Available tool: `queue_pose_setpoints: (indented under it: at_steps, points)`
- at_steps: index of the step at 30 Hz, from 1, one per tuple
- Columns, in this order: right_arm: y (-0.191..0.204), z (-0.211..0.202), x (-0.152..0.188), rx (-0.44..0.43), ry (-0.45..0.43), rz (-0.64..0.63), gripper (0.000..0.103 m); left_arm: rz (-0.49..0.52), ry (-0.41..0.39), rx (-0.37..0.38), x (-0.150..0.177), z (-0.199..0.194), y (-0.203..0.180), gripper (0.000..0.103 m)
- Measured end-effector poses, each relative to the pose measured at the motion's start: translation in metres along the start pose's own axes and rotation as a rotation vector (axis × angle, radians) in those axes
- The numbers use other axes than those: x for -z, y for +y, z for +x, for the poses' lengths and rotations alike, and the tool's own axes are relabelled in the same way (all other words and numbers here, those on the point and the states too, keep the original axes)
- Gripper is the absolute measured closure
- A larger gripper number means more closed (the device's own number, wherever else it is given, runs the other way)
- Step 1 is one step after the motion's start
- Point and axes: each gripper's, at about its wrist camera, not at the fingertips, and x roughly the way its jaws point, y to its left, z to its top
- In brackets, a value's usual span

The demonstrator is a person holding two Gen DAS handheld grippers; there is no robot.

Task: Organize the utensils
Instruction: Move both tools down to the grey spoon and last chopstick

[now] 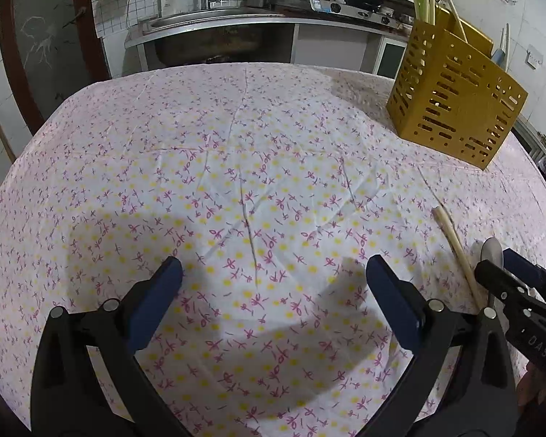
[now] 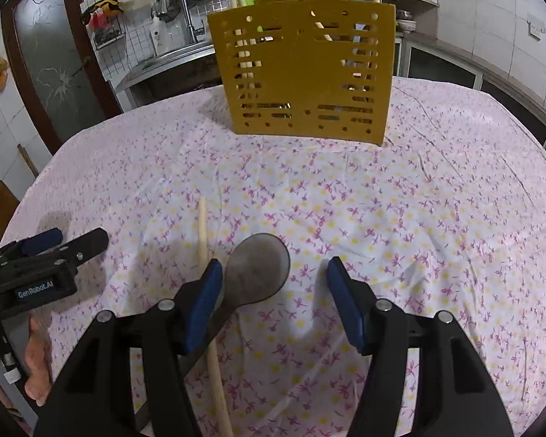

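The right gripper (image 2: 275, 280) is open over the spoon (image 2: 256, 269); it should centre, then close. Left gripper (image 1: 273, 280) hangs open.

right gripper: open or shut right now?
Open. In the right wrist view the right gripper has a wide gap between its blue pads, and the metal spoon lies on the tablecloth between them, ungripped.
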Motion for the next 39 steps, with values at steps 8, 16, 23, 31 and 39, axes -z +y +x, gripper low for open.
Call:
queue_pose_setpoints:
  at_steps: [8,16,23,31,39]
  points:
    - [0.003,0.005,-0.003,0.023,0.013,-0.036,0.057,0.017,0.0,-0.009,0.002,-0.001,-0.004,0.005]
    - [-0.016,0.001,-0.004,-0.027,0.018,-0.041,0.066,0.006,0.019,-0.016,0.001,0.0,-0.007,0.005]
    - [-0.035,-0.005,-0.014,-0.065,0.024,-0.063,0.066,0.035,0.047,0.043,-0.003,-0.007,-0.028,0.005]
    - [-0.077,0.001,-0.024,-0.1,0.036,-0.06,0.066,0.018,0.105,0.097,-0.013,-0.004,-0.069,0.021]
    - [-0.098,-0.001,-0.025,-0.088,0.014,-0.006,0.066,0.006,0.141,0.134,-0.024,0.011,-0.102,0.059]
